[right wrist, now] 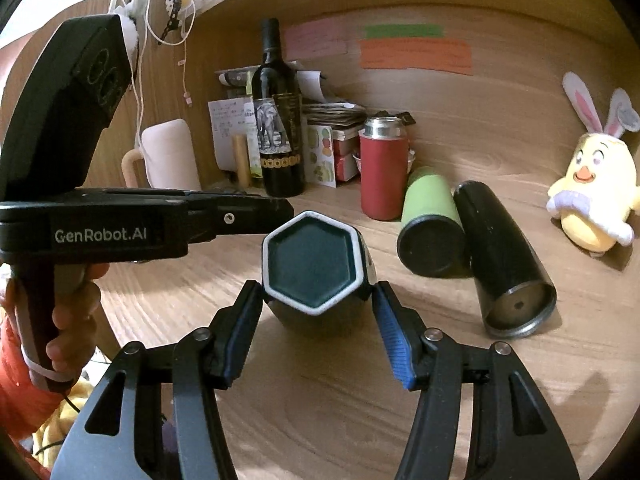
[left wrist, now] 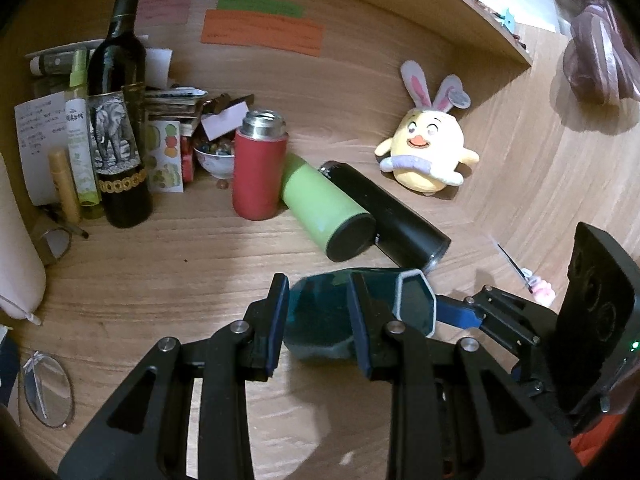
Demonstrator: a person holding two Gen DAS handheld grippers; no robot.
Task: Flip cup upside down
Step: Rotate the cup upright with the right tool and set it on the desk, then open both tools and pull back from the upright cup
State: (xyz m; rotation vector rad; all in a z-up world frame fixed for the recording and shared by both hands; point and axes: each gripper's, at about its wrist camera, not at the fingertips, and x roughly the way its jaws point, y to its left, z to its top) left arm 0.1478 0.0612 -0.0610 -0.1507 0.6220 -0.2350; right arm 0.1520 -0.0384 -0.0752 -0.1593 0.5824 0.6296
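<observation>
A dark teal hexagonal cup (left wrist: 320, 320) with a white rim lies on its side above the wooden desk, held in my left gripper (left wrist: 320, 320), whose two fingers press on its sides. In the right wrist view the cup (right wrist: 314, 266) shows its open mouth toward the camera. My right gripper (right wrist: 318, 310) is open, its blue-padded fingers on either side of the cup's rim, with a small gap on each side. The right gripper also shows at the right in the left wrist view (left wrist: 460, 314). The left gripper's body (right wrist: 160, 220) reaches in from the left.
A green flask (left wrist: 326, 210) and a black flask (left wrist: 390, 214) lie on the desk behind the cup. A red flask (left wrist: 260, 168), a wine bottle (left wrist: 120, 120) and clutter stand at back left. A plush chick (left wrist: 430, 152) sits at back right. A round lens (left wrist: 46, 390) lies front left.
</observation>
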